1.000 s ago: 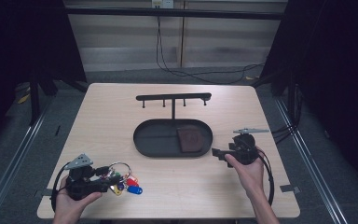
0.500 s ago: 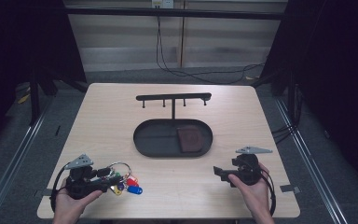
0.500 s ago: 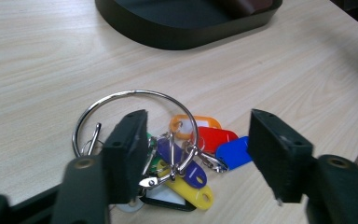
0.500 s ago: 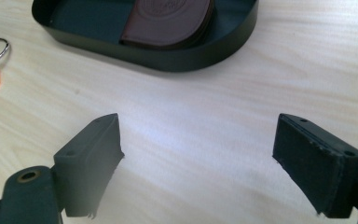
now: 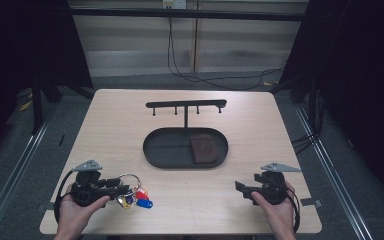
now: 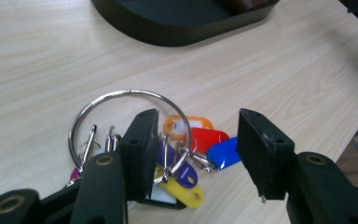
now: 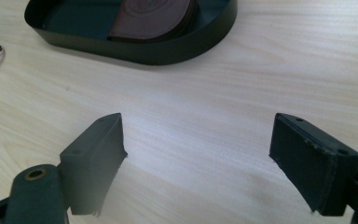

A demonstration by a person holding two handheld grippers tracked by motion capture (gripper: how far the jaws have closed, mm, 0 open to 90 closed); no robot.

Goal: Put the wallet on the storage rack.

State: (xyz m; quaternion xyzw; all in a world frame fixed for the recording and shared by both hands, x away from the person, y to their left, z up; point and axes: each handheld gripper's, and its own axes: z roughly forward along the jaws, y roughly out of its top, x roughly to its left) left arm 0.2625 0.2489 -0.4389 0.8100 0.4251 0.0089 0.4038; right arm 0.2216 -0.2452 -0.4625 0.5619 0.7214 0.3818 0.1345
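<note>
key ring: a big steel ring point(image 6: 129, 122) carrying coloured tags, orange point(image 6: 189, 124), red point(image 6: 209, 138), blue point(image 6: 223, 154), yellow point(image 6: 182, 192) and a darker blue one, lies flat on the table near its front left corner; in the high view it sits at point(image 5: 130, 184), just in front of the left gripper.
left gripper: the left gripper point(image 6: 193, 154) sits low over the bunch, its jaws half apart and just now closing in; the tags and the near arc of the ring lie between the pads, but neither pad presses on them yet as far as i can tell.
right gripper: the right gripper point(image 7: 198, 158) rests near the front right corner of the table, jaws wide, nothing between them, bare wood beneath.
tray: a dark oval tray point(image 5: 160, 157) stands mid-table, well apart from the keys, with a brown leather wallet point(image 5: 203, 148) in its right end.
rack: a black bar with small hooks point(image 5: 186, 105) rises on a post from the tray's far rim; no hook carries anything.
step in hand: i judge this the pickup of the key ring, the grasp not yet made.
next move: finish the squeeze on the ring wire or the clustered tags, not a lone tag that could slip; then lift clear of the table. the hooks look the likely goal, which would want the ring hanging open and free below the jaws.
</note>
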